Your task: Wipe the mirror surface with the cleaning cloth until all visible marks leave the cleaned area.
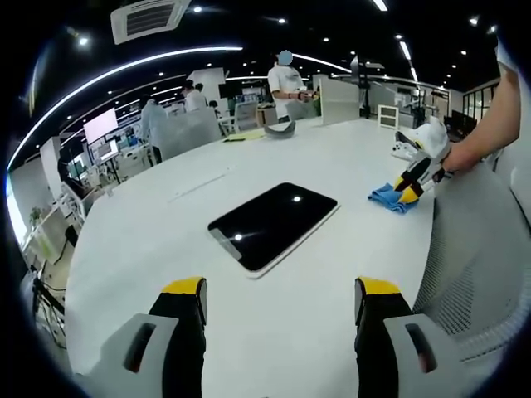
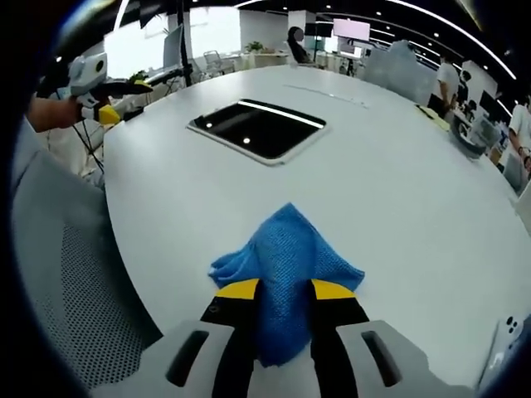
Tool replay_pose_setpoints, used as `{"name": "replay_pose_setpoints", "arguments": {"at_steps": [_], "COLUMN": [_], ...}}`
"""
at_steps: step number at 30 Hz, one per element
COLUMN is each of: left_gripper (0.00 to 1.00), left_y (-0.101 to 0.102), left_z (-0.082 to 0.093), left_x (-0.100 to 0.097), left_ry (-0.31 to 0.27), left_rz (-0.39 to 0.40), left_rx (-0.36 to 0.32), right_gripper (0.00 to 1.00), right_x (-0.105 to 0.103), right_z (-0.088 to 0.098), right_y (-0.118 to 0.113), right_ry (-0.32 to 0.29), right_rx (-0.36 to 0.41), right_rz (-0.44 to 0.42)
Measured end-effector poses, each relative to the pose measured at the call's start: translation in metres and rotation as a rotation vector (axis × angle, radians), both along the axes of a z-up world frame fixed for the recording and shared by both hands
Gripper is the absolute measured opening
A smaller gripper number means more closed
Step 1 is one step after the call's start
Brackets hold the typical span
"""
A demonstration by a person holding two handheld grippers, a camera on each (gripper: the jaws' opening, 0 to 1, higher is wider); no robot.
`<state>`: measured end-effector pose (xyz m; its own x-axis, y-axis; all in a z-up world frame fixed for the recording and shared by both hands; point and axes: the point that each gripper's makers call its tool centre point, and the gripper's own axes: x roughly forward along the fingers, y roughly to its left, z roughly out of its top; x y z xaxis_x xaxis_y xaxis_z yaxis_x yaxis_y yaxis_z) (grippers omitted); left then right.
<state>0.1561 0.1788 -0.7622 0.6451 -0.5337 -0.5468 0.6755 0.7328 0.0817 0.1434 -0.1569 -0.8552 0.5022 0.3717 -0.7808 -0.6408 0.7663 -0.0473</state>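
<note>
A flat rectangular mirror (image 1: pixel 272 225) with a white rim lies on the white table (image 1: pixel 191 249), reflecting ceiling lights. My left gripper (image 1: pixel 282 298) is open a little short of the mirror, nothing between its yellow-tipped jaws. To the right, the right gripper (image 1: pixel 412 184) holds a blue cleaning cloth (image 1: pixel 390 198) on the table. In the right gripper view the right gripper (image 2: pixel 286 290) is shut on the blue cloth (image 2: pixel 286 249), which bunches ahead of the jaws. The mirror (image 2: pixel 259 128) lies farther ahead. The left gripper (image 2: pixel 104 112) shows at the far left.
A grey mesh chair back (image 1: pixel 469 274) stands at the table's right edge, also seen as mesh chair (image 2: pixel 75 274). Several people stand at the table's far side, by a person (image 1: pixel 286 83). A phone (image 2: pixel 502 340) lies at the right edge. A bowl (image 1: pixel 280 131) sits far off.
</note>
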Motion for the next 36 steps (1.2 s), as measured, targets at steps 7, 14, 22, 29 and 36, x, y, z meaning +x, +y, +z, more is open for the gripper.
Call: {"name": "replay_pose_setpoints", "arguments": {"at_steps": [7, 14, 22, 29, 36], "left_gripper": [0.73, 0.73, 0.73, 0.75, 0.75], "left_y": [-0.003, -0.003, -0.002, -0.002, -0.006], "left_z": [0.001, 0.002, 0.009, 0.014, 0.020], "left_x": [0.000, 0.001, 0.001, 0.000, -0.005], "left_ry": [0.001, -0.001, -0.013, -0.025, -0.011], "left_rz": [-0.006, -0.007, -0.003, -0.003, -0.005], "left_rx": [0.002, 0.000, -0.002, 0.003, -0.019], "right_gripper": [0.29, 0.47, 0.52, 0.62, 0.72], "right_x": [0.001, -0.005, 0.007, 0.013, 0.019], "right_z": [0.001, 0.005, 0.039, 0.068, 0.104], "right_y": [0.001, 0.012, 0.030, 0.050, 0.075], "right_ry": [0.006, 0.024, -0.061, -0.082, -0.128], "right_rx": [0.026, 0.053, 0.134, 0.195, 0.263], "right_rz": [-0.005, 0.016, 0.031, 0.064, 0.113]}}
